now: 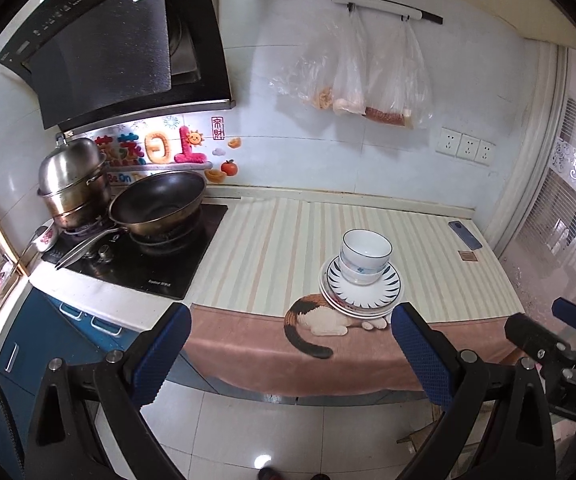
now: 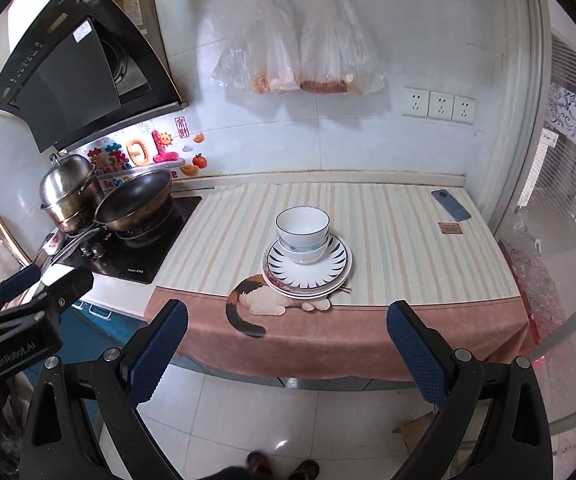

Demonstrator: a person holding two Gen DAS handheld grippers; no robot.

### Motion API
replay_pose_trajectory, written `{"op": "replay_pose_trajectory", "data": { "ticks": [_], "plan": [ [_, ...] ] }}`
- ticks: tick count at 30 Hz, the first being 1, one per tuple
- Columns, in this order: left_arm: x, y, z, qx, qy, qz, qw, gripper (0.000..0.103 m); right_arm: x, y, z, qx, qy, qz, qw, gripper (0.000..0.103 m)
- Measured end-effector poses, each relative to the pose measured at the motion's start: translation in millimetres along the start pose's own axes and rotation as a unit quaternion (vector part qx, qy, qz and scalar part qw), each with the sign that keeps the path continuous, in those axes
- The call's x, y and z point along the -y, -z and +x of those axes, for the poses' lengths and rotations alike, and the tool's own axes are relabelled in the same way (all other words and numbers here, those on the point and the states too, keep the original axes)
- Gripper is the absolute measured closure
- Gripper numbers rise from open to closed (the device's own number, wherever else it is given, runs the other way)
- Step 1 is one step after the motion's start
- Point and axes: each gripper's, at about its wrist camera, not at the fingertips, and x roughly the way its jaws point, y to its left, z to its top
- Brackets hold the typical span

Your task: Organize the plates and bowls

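Two white bowls (image 1: 365,255) (image 2: 302,232) are nested on a stack of plates (image 1: 384,300) (image 2: 328,276) with blue stripes round the rim. The stack sits on the striped cloth near the counter's front edge. My left gripper (image 1: 290,338) is open and held back from the counter, over the floor, with nothing between its blue pads. My right gripper (image 2: 286,332) is likewise open and empty, facing the stack from a distance. The right gripper's body (image 1: 560,356) shows at the right edge of the left wrist view. The left gripper's body (image 2: 20,320) shows at the left of the right wrist view.
A stove (image 1: 140,256) at the left carries a dark wok (image 1: 156,204) and a steel pot (image 1: 73,180), under a range hood (image 1: 116,52). A phone (image 1: 465,234) and a small brown card (image 1: 468,256) lie at the counter's back right. Plastic bags (image 1: 368,76) hang on the wall.
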Motion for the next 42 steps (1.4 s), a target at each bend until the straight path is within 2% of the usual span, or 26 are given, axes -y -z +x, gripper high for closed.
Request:
{"op": "replay_pose_trajectory", "data": {
  "ticks": [12, 42],
  "plan": [
    [-12, 18, -27, 0.010, 0.000, 0.026, 0.9996, 0.000, -17, 18, -37, 0.017, 0.014, 0.009, 1.000, 0.001],
    [-26, 28, -39, 0.014, 0.013, 0.022, 0.9996, 0.000, -19, 28, -41, 0.016, 0.022, 0.012, 1.000, 0.001]
  ]
}}
